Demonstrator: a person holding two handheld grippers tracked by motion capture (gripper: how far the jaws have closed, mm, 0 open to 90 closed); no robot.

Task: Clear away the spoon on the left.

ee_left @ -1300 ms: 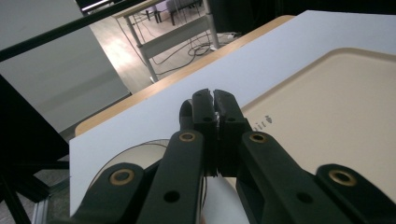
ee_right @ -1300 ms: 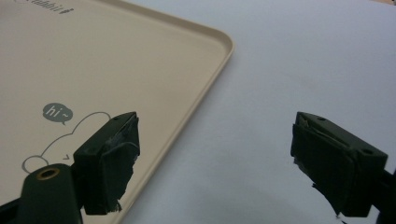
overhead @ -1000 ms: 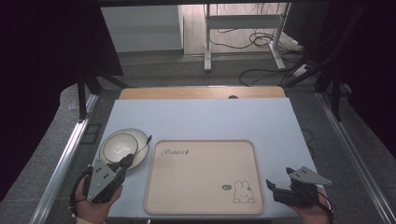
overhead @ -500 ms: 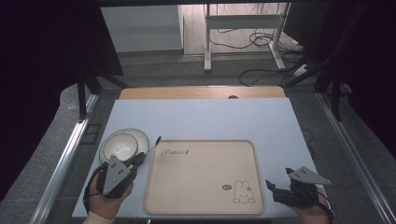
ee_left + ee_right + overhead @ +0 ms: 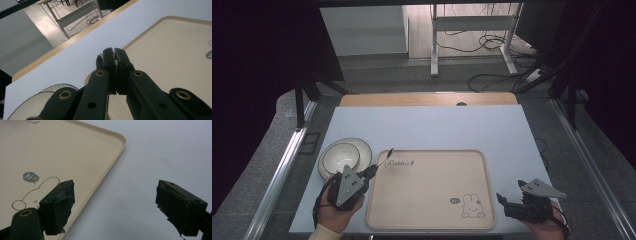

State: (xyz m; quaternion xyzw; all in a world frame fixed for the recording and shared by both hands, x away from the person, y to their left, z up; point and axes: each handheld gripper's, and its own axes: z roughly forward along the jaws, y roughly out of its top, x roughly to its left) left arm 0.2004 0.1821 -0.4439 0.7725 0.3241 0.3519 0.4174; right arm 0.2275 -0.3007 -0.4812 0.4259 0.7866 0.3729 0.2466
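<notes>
The right gripper (image 5: pixel 507 202), jaws spread wide apart and empty, sits just right of the beige tray (image 5: pixel 427 220). Farther along, the left gripper (image 5: pixel 371 171) has its jaws pressed together at the tray's far-left corner. A white bowl (image 5: pixel 341 156) on a plate (image 5: pixel 363 147) rests just beyond its left side.

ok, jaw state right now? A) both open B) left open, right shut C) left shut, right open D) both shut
C: in its own view the left gripper has its jaws pressed together, while the right gripper has its jaws wide apart at the tray edge.
</notes>
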